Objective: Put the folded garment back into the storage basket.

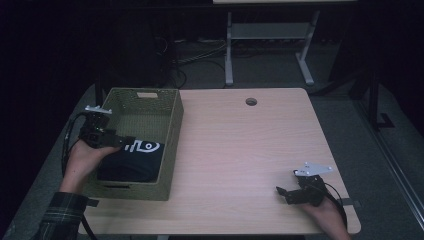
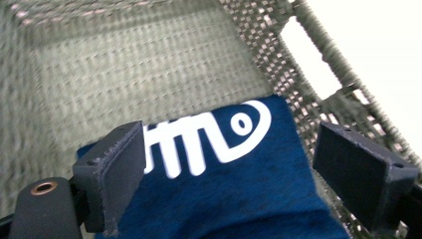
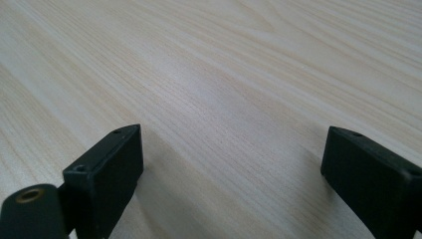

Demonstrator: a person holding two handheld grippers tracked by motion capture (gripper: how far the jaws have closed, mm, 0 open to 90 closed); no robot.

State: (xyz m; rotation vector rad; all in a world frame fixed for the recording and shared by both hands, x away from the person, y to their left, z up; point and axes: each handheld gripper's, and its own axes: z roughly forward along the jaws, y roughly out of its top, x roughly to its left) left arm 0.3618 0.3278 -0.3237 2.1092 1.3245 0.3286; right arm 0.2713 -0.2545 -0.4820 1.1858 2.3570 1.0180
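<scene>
**Navy cloth lies in the basket, both grippers empty**

Navy folded cloth with white lettering [image 1: 134, 159] lies flat on the floor of the woven olive-green basket [image 1: 172, 145], at its six o'clock end, where the walls keep it bundled. Just over it, at about nine o'clock, the left gripper [image 1: 125, 141] hangs with jaws wide apart, clamping nothing. Well apart, toward four o'clock on the pale wooden table [image 1: 240, 145], the right gripper [image 1: 281, 192] rests idle, jaws spread.

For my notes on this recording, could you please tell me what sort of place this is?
Probably a lab or workshop: a plain wooden table with a cable hole, loose cables on the floor, and another metal-legged workbench behind.
</scene>
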